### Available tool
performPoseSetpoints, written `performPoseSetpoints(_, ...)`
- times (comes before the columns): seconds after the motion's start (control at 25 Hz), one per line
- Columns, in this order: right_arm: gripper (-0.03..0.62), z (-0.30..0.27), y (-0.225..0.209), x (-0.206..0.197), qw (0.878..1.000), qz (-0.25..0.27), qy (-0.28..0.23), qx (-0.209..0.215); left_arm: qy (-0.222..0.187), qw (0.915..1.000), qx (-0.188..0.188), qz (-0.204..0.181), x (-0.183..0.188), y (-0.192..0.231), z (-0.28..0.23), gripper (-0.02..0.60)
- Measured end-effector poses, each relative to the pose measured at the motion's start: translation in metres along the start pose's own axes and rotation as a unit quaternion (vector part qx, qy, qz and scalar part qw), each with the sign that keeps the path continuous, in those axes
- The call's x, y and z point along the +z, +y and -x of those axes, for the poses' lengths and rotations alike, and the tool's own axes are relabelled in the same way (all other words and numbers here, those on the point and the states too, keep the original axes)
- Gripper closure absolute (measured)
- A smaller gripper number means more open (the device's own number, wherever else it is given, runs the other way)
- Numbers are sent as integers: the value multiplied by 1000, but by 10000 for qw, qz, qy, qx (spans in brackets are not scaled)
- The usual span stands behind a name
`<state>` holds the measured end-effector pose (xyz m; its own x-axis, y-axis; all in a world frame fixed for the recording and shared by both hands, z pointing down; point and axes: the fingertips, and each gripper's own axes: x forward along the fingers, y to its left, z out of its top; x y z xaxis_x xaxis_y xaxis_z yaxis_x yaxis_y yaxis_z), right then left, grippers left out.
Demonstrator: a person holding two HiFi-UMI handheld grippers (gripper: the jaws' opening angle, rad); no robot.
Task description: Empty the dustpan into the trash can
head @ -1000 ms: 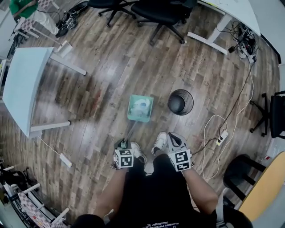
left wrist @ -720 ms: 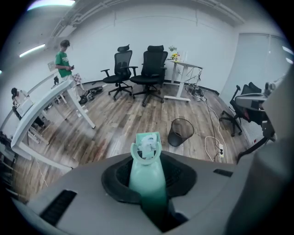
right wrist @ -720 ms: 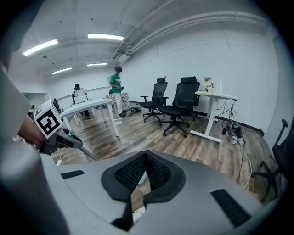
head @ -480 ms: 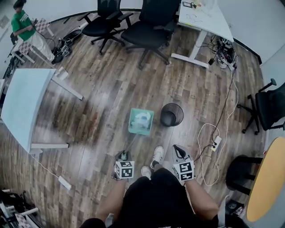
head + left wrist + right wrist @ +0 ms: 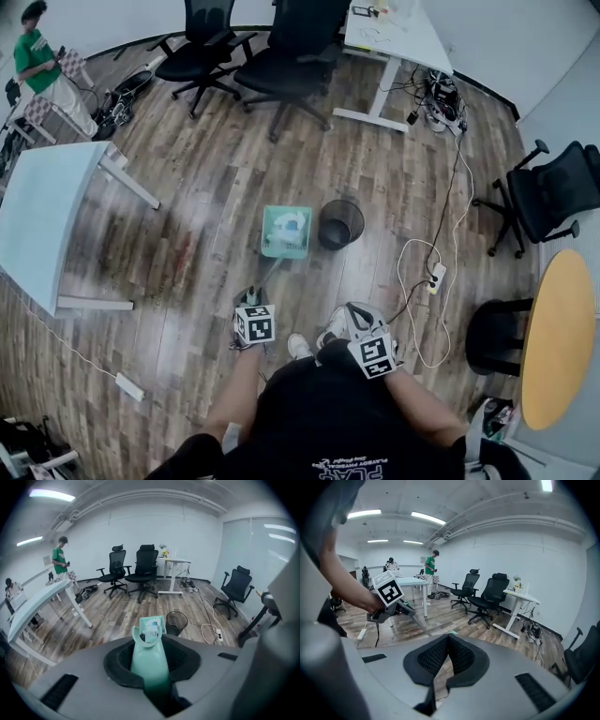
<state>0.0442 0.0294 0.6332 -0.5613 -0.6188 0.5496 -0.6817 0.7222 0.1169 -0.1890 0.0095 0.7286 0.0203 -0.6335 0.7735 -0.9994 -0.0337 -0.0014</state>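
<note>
Left gripper (image 5: 151, 662), clamped on the handle of the teal dustpan (image 5: 286, 232), has brought it just beside the mesh trash can (image 5: 340, 224); tipping comes next. Right gripper (image 5: 447, 656) stays pressed together, empty.

Dustpan (image 5: 286, 232): mint-green, long-handled, square open-topped pan, white crumpled scraps (image 5: 293, 225) inside (paper, by the look). Handle slants back from pan, upper end clamped between left gripper (image 5: 253, 302) fingers. Trash can (image 5: 340, 224): black mesh, round, upright on wood floor (image 5: 206, 206), just right of pan, not touching.
</note>
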Motion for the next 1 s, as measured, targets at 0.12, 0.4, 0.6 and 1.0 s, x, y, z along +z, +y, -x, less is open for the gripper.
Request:
performPoseSetpoints(0.12,576,-1,7,5,9999,117,-89,28,-85,9982,87,-589,5,-14,10,483)
performPoseSetpoints(0.4,576,13,-2,29,9985,102,-534,72,-381,9707,479,-2323,32,-55,8,483)
performPoseSetpoints(0.6,576,36,-35,15,9985,-170,-520,-75,-383,9421,574,-3282,51,-96,2,483)
performPoseSetpoints(1.0,576,55,-101,-7,9951,-655,-678,-282,-274,8281,926,-5521,46,-162,-2,480)
